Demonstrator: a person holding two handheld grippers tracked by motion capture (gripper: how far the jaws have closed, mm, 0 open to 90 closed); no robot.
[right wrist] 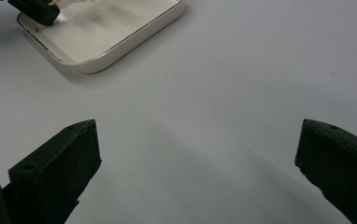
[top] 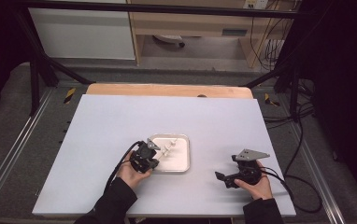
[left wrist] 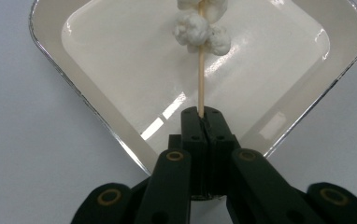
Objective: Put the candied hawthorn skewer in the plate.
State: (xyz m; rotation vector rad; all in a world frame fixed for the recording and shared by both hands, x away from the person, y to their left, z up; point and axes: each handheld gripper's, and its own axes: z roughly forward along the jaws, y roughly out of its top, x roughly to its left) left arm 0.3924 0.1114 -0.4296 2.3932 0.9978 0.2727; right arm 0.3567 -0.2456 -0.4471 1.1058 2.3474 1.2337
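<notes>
A white square plate [top: 182, 164] with a thin metallic rim lies near the middle of the white table. My left gripper [left wrist: 203, 113] is shut on the lower end of a thin wooden skewer [left wrist: 201, 79] that carries white puffy lumps [left wrist: 200, 31] at its far end, held over the plate [left wrist: 97, 56]. In the high view the left gripper [top: 152, 156] sits at the plate's left edge, with the skewer [top: 168, 150] reaching over the dish. My right gripper [top: 222, 178] rests low at the right, jaws wide apart with nothing between them [right wrist: 197, 154]. The plate [right wrist: 120, 44] lies ahead of it.
The white board [top: 120, 121] covers a wooden table whose far edge [top: 167, 89] shows behind it. Black cables [top: 298, 182] trail off the right side. Black frame bars and a cabinet stand beyond the table.
</notes>
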